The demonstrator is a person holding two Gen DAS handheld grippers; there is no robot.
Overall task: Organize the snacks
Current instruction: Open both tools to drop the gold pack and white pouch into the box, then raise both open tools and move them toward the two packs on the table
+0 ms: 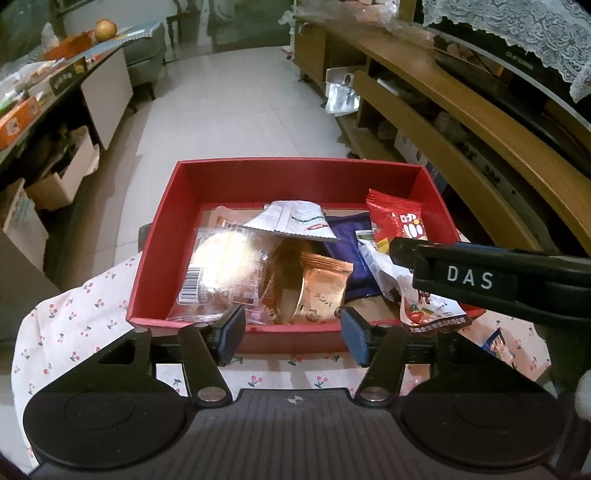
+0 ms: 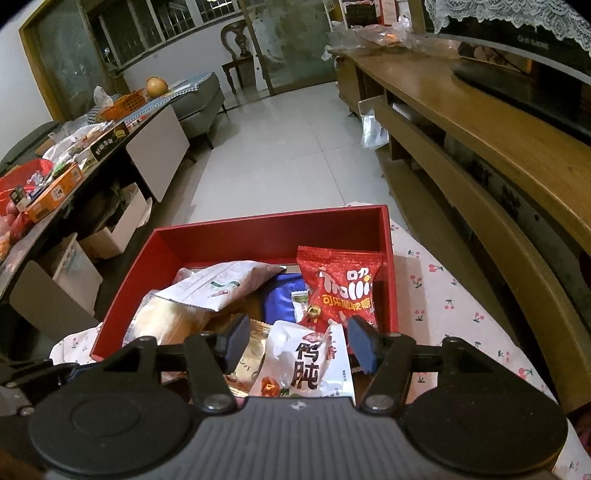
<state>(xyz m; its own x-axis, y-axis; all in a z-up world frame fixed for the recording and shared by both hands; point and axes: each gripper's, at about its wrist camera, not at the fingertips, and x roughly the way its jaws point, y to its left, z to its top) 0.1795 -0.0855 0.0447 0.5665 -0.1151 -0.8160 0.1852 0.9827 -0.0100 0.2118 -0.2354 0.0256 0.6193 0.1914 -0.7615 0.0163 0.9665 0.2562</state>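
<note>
Left gripper (image 1: 293, 334) wide, empty, before red box (image 1: 147, 266); right gripper (image 2: 299, 341) wide, straddling white packet (image 2: 306, 363).

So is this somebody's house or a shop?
Most likely a home living room: a long wooden TV stand with a lace cloth draped over the TV, a grey sofa, and a cherry-print tablecloth under the red snack box.

Your left gripper (image 1: 293, 334) sits with its jaws spread wide and nothing between the pads, held level and facing forward. Your right gripper (image 2: 299, 343) is also spread wide, pads apart; seen from the left wrist it reaches in from the right side, ahead of the left one.
</note>
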